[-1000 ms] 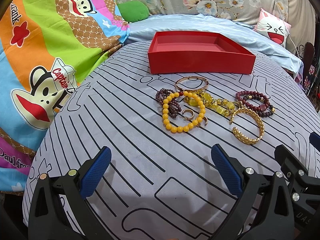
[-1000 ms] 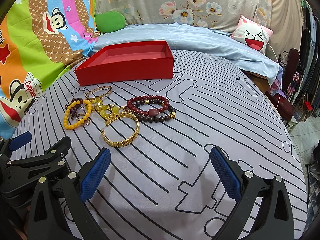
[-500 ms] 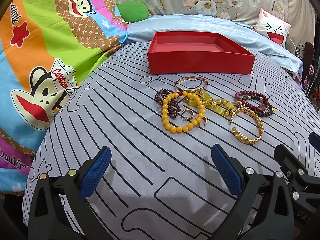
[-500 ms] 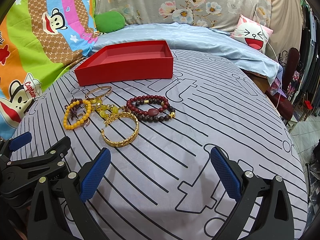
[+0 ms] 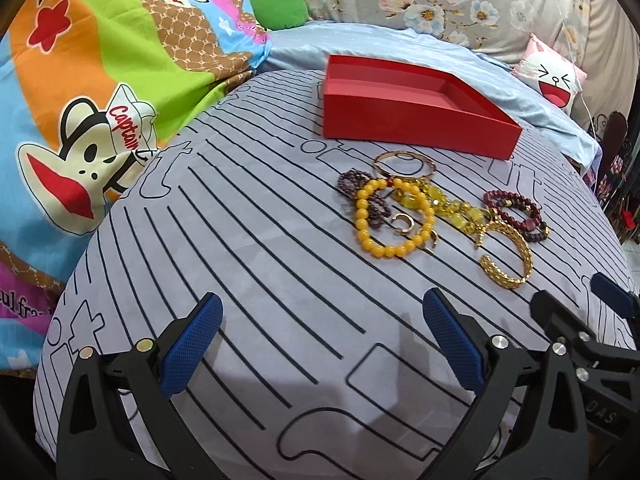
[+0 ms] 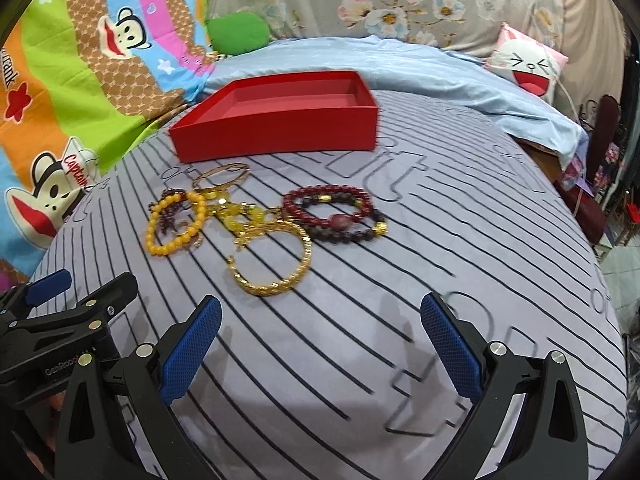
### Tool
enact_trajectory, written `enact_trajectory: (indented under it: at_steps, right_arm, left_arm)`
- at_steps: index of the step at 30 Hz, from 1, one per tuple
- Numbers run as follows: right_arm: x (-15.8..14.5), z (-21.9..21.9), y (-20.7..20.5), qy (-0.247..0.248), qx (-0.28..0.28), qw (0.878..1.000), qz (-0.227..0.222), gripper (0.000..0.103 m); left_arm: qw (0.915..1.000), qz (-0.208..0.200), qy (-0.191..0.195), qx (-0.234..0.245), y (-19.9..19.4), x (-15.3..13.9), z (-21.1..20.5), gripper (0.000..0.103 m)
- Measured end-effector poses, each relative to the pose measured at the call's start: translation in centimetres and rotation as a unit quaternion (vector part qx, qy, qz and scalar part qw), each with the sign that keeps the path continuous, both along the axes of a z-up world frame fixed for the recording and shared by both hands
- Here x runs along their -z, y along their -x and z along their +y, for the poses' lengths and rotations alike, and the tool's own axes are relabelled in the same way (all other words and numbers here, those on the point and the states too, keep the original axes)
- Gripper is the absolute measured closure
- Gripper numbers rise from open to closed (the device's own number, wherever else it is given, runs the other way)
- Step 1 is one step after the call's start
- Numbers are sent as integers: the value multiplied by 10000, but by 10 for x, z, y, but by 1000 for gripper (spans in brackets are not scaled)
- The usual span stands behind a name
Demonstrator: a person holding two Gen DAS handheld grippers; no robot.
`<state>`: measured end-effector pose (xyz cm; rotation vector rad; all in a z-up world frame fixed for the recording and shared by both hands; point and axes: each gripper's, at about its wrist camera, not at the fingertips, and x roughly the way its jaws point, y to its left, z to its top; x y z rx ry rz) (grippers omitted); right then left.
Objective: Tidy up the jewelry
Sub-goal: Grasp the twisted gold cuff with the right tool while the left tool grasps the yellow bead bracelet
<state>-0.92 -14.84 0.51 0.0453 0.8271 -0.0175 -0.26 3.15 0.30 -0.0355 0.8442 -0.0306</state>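
Left gripper (image 5: 320, 344): low over striped bed cover (image 5: 248, 264), jaws spread wide, empty. Right gripper (image 6: 320, 344): alongside, likewise agape, empty. Bracelets (image 6: 272, 256) heaped ahead of both, near red tray (image 6: 280, 132).

Striped grey bedspread (image 5: 248, 248), floral headboard fabric (image 6: 400, 4) — cartoon-monkey blanket (image 5: 100, 92), blue sheet (image 6: 420, 68)

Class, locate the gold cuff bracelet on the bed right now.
In the right wrist view the gold cuff bracelet lies nearest the camera, left of centre, between the yellow bead bracelet and the dark red bead bracelets.
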Motion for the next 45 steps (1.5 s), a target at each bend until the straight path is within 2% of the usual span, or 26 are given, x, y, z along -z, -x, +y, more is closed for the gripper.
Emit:
enact_trajectory:
  at_steps: [6, 12, 18, 22, 35, 39, 45]
  right_arm:
    - [3, 11, -17, -55, -116, 9999, 87, 13]
    - [9, 19, -31, -73, -198, 9994, 269, 23]
    - [13, 21, -39, -67, -181, 9989, 417, 35]
    - [13, 22, -41, -47, -206, 9990, 388, 49]
    - [10, -7, -20, -307, 27, 9991, 305, 49]
    - [9, -14, -14, -350, 76, 9989, 291, 49]
    - [8, -16, -16, -416, 40, 9987, 277, 49]
  left_arm:
    - [9998, -111, -113, -110, -2, -4, 9, 7]
    - [9999, -63, -88, -101, -9, -1, 15, 7]
    - [9999, -42, -100, -74, -13, 0, 16, 7]
    - [10000, -13, -63, -34, -14, 2, 17, 7]
    - [9996, -90, 100, 256, -26, -1, -3, 8]
    - [9997, -120, 90, 199, -36, -1, -2, 9]
    - [9992, 46, 307, 244, -54, 5, -1, 30]
